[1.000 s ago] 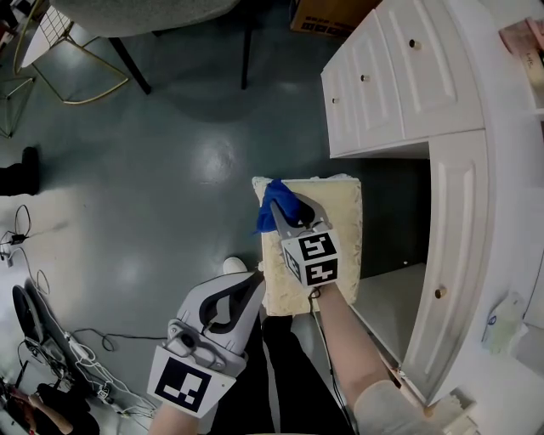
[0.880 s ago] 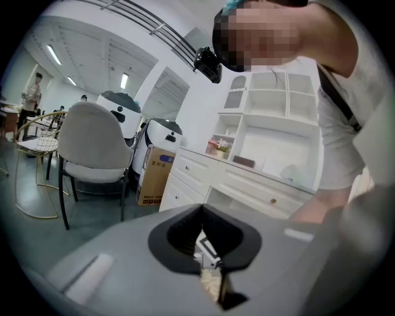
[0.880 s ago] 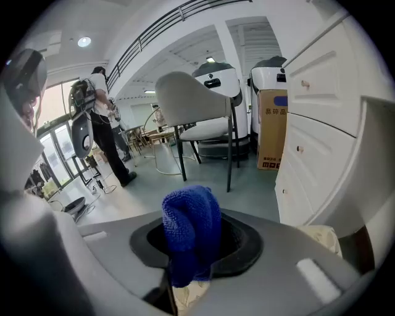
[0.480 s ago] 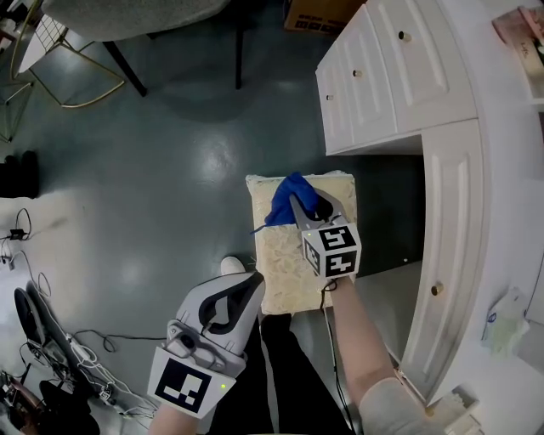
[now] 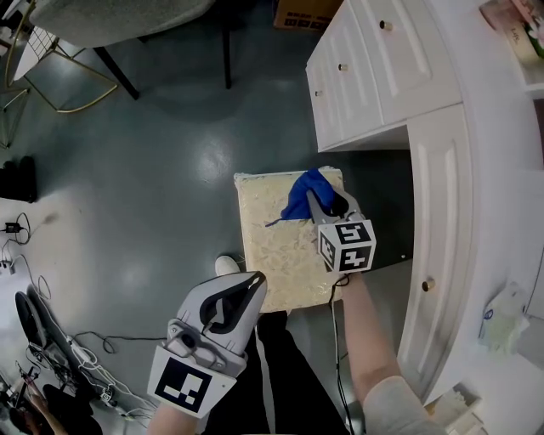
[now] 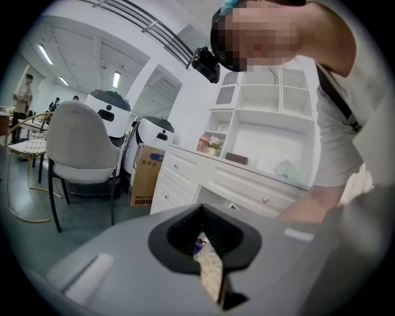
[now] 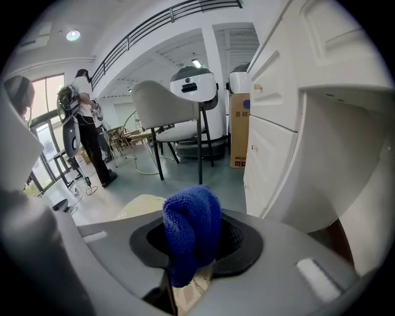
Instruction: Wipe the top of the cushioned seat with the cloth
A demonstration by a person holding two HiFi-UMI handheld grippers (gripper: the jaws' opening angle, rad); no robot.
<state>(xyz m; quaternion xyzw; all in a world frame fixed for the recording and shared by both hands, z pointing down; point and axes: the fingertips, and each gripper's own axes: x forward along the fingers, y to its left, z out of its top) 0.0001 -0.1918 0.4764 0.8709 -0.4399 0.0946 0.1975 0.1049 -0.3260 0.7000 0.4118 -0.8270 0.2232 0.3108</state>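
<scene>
Two grippers are in view – one left gripper (image 5: 253,280) and one right gripper (image 5: 316,202) – and each bears one marker cube (image 5: 347,245), making two cubes. There is one blue cloth (image 5: 299,195), one cushioned seat (image 5: 272,255) and one white desk (image 5: 476,153), with at least three drawer knobs (image 5: 386,25) showing on its fronts. On the floor (image 5: 170,170) stand one cardboard box (image 5: 297,12) and two chairs: one grey chair (image 5: 127,13) and one wire-frame chair (image 5: 25,42).

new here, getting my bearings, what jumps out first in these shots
A bright blue cloth, clamped in the jaws of the right gripper, lies on the far right corner of the cream seat. The white desk curves along the right; the left gripper hangs empty by the seat's near edge.
</scene>
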